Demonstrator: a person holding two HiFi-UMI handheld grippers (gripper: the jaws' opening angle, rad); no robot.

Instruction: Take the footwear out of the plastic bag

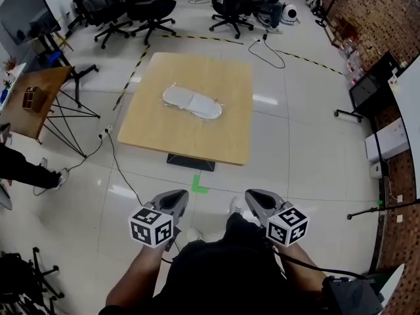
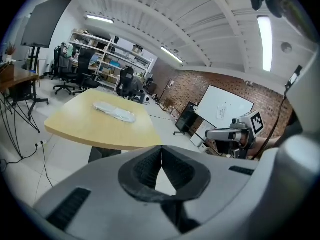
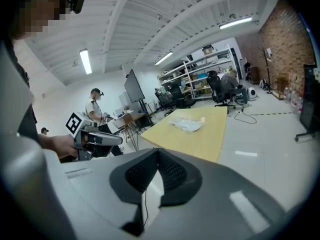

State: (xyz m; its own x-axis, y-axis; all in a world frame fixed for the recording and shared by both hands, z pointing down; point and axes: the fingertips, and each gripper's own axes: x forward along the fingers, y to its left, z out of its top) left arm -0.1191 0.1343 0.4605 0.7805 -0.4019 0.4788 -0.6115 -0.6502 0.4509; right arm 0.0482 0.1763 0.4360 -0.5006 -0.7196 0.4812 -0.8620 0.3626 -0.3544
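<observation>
A clear plastic bag [image 1: 191, 104] with pale footwear inside lies flat in the middle of a square wooden table [image 1: 216, 143]. Both grippers are held low, close to my body and well short of the table, pointing toward it. My left gripper [image 1: 176, 197] is shut with nothing in it, and so is my right gripper [image 1: 252, 195]. The left gripper view shows its jaws [image 2: 161, 151] meeting, the bag [image 2: 115, 111] far off on the table, and the right gripper [image 2: 235, 134] beside it. In the right gripper view the jaws [image 3: 158, 154] are closed, with the bag [image 3: 187, 125] ahead.
Tiled floor lies between me and the table, with a green tape mark [image 1: 199, 186] and a cable [image 1: 115, 163]. A small side table [image 1: 36, 100] and a person's leg [image 1: 26, 170] are at the left. Office chairs [image 1: 147, 8] stand behind, a monitor stand [image 1: 367, 94] at the right.
</observation>
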